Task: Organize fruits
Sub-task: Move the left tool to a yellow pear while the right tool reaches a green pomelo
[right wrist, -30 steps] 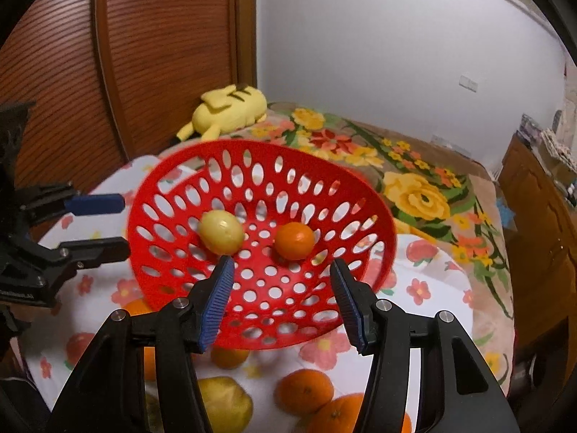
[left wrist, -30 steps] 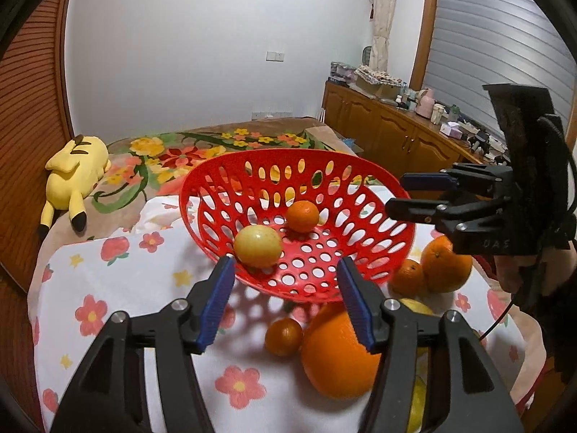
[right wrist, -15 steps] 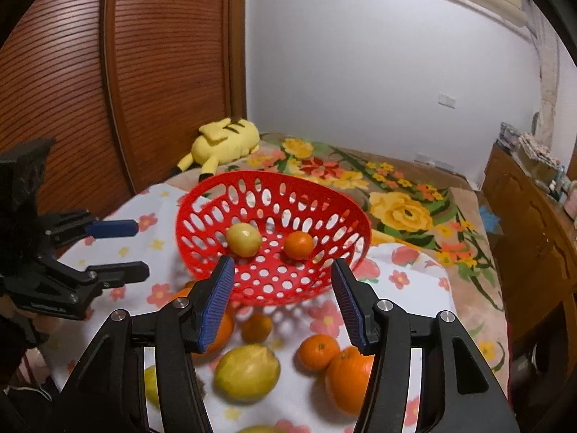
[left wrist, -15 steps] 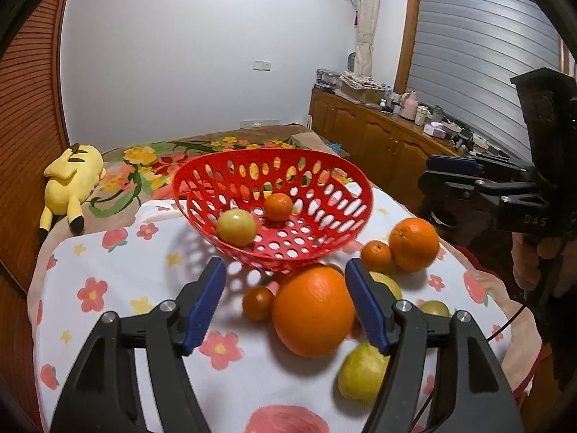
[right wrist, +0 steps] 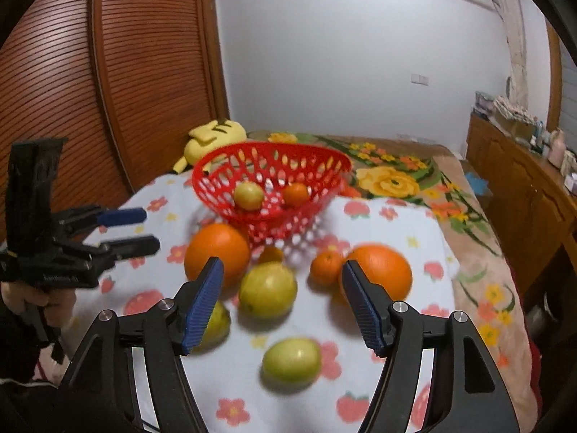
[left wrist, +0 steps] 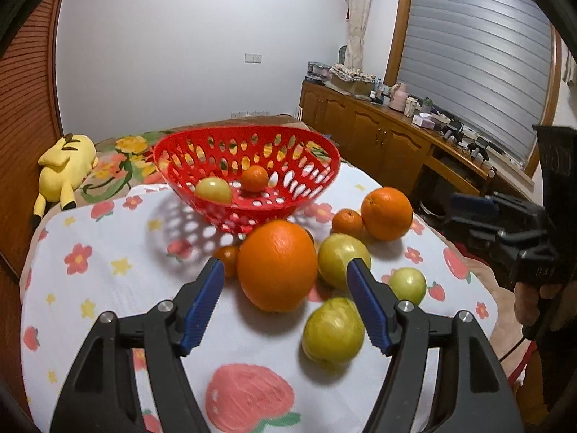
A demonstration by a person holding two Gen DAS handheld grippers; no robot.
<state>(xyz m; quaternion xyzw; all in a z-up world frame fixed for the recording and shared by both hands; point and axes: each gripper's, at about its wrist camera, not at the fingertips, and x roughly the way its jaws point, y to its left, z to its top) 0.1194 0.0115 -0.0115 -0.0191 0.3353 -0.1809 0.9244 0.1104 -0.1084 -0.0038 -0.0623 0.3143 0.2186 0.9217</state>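
A red perforated basket [left wrist: 245, 130] [right wrist: 274, 146] stands on the flowered cloth, holding a yellow-green fruit [left wrist: 212, 189] and a small orange [left wrist: 254, 178]. In front of it lie loose fruits: a big orange [left wrist: 277, 263], a second orange [left wrist: 386, 213], a mandarin [left wrist: 347, 222] and several yellow-green fruits [left wrist: 333, 330]. My left gripper [left wrist: 286, 270] is open, hovering short of the big orange and touching nothing. My right gripper [right wrist: 283, 269] has its jaws opening and nothing between the pads; beyond them lie a yellow-green fruit [right wrist: 267, 288] and an orange [right wrist: 382, 274].
A yellow plush toy [left wrist: 65, 166] lies behind the basket on a floral bedcover [right wrist: 393, 176]. A slatted wooden door [right wrist: 72, 90] is on the left, and a wooden sideboard [left wrist: 396, 144] with clutter runs along the right wall. The cloth's edge drops off at right.
Both grippers have drawn back from the basket, so the loose fruit in front of it has come into view. Both pairs of jaws stand a little wider than before.
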